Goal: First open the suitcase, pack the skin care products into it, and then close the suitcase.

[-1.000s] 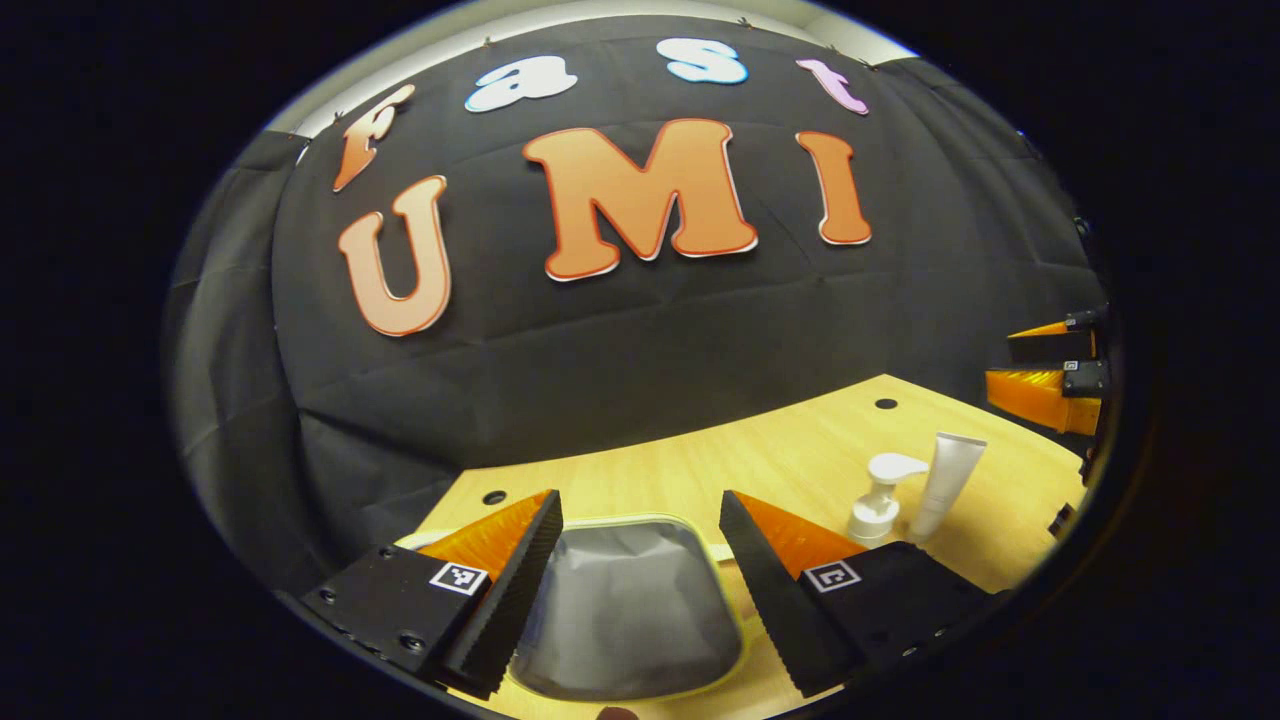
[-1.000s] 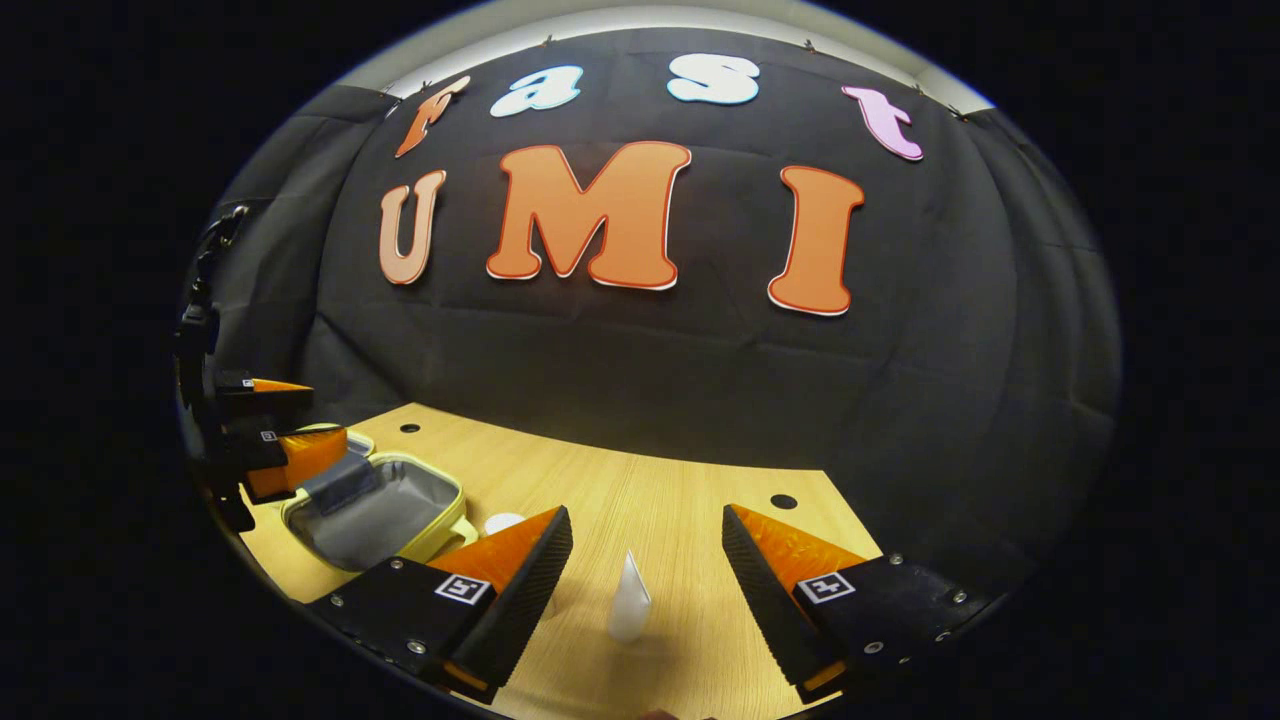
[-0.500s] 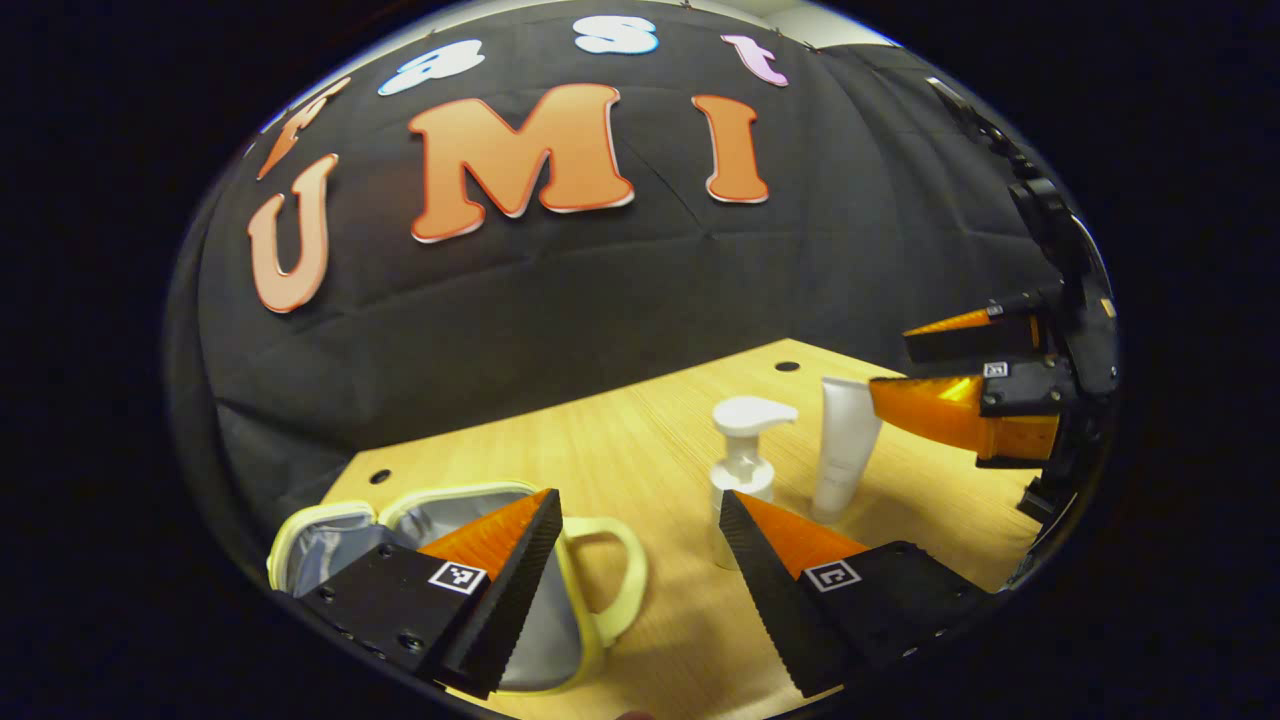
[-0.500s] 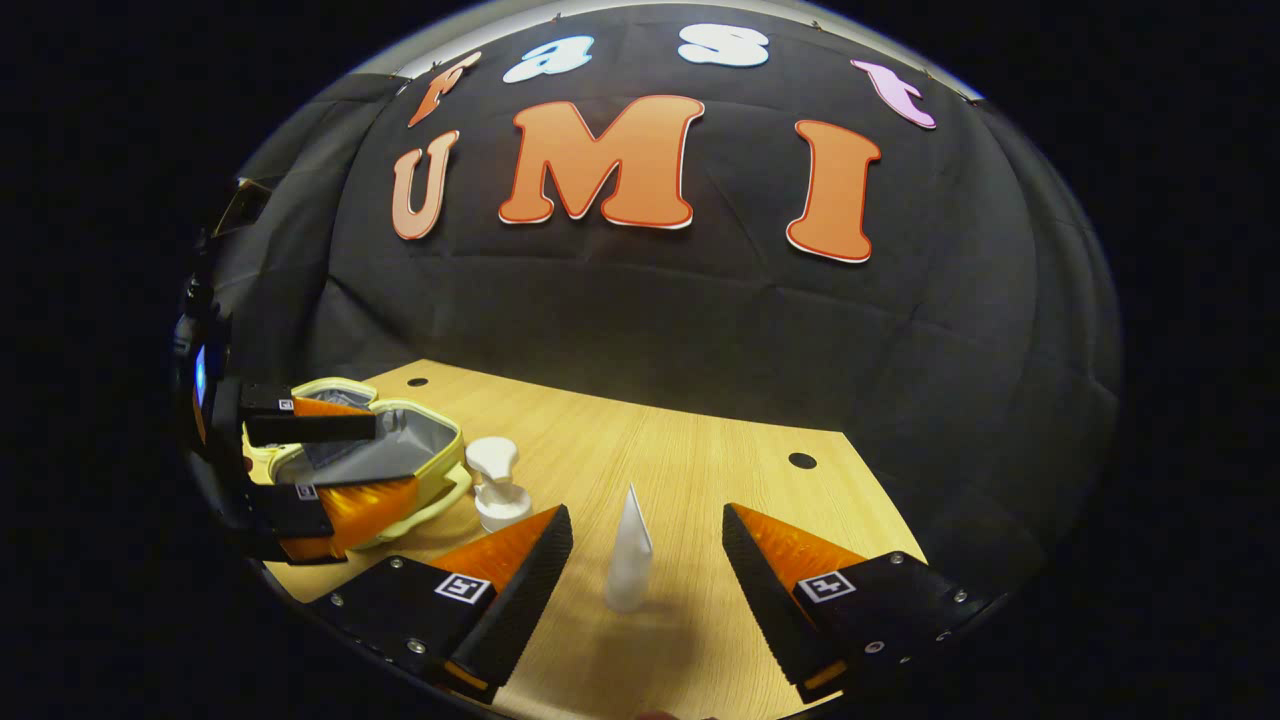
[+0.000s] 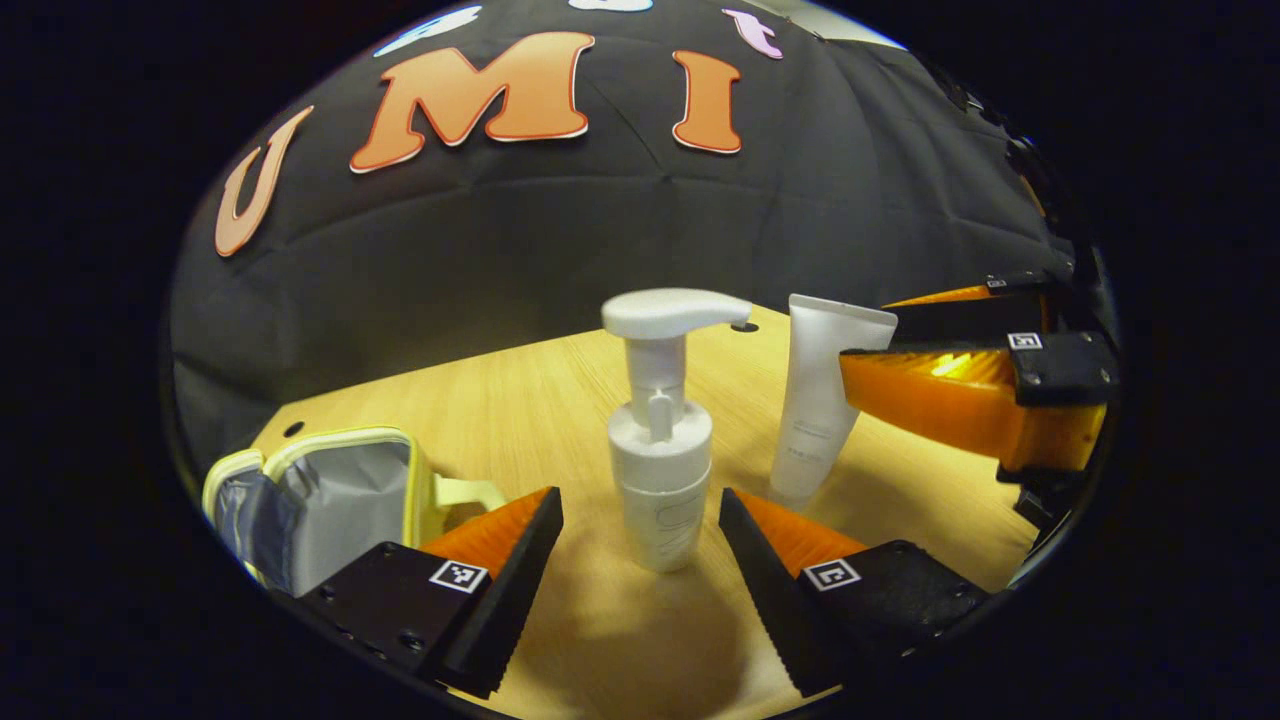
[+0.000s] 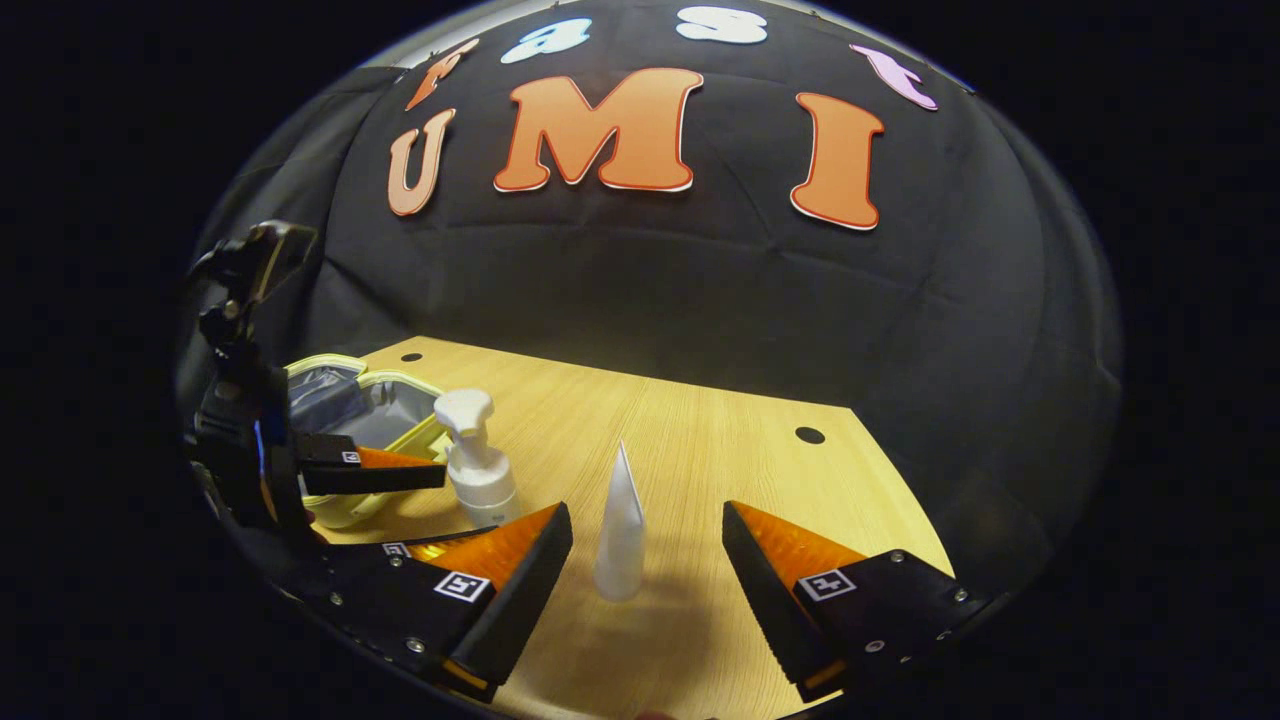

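The left claw (image 5: 640, 505) is spread wide around a smooth white pump bottle (image 5: 660, 440) standing upright on the wood-grain counter (image 5: 500, 400), its serrated fingers not touching it. The right claw (image 6: 645, 520) gapes around a tapered white tube (image 6: 620, 530) standing on its cap. The pale-yellow suitcase (image 5: 320, 490) lies open beside them, its grey fabric lining showing.

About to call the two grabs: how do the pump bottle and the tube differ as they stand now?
The pump bottle is round and squat with a spouted pump head; the tube is slim, flattening to a crimped top. The pump bottle stands between the left gripper's open fingers, the tube between the right gripper's. The pump bottle is nearer the open suitcase than the tube. Both are white, upright on the table and not yet gripped.
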